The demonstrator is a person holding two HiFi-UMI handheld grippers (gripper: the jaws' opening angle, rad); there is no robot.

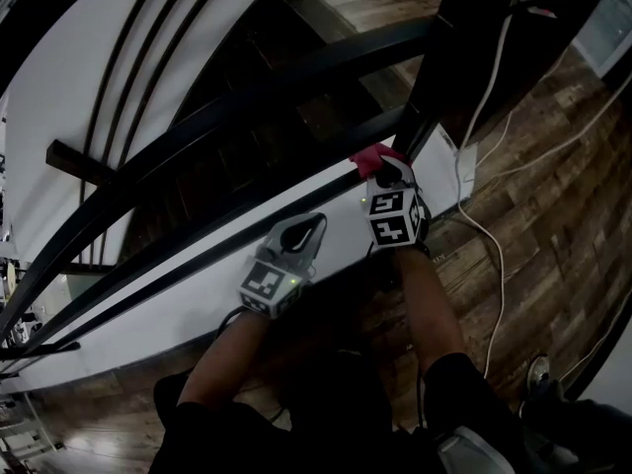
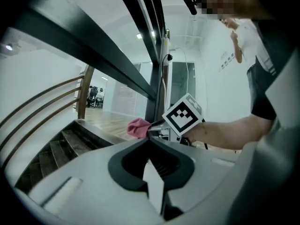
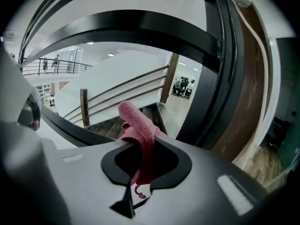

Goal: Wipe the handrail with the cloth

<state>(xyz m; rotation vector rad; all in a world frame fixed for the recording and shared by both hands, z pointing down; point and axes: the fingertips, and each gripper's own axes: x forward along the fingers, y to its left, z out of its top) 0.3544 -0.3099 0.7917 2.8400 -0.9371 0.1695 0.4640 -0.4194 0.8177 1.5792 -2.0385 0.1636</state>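
One pink cloth [image 1: 373, 157] [image 3: 137, 123] is pinched in the right gripper [image 1: 381, 172] [image 3: 140, 146] and sits on the lowest rail [image 1: 212, 240], at its end by the dark post [image 1: 434, 77]. Three black rails run diagonally. The left gripper [image 1: 308, 227] [image 2: 150, 140] has its jaws pressed together, empty, beside that rail. Two grippers in total.

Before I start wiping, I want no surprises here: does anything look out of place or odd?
A white cable trails loose across the wooden floor beside the right gripper, a possible trip hazard. The pink cloth is bunched in that gripper's jaws, a thread dangling; nothing else stands out.
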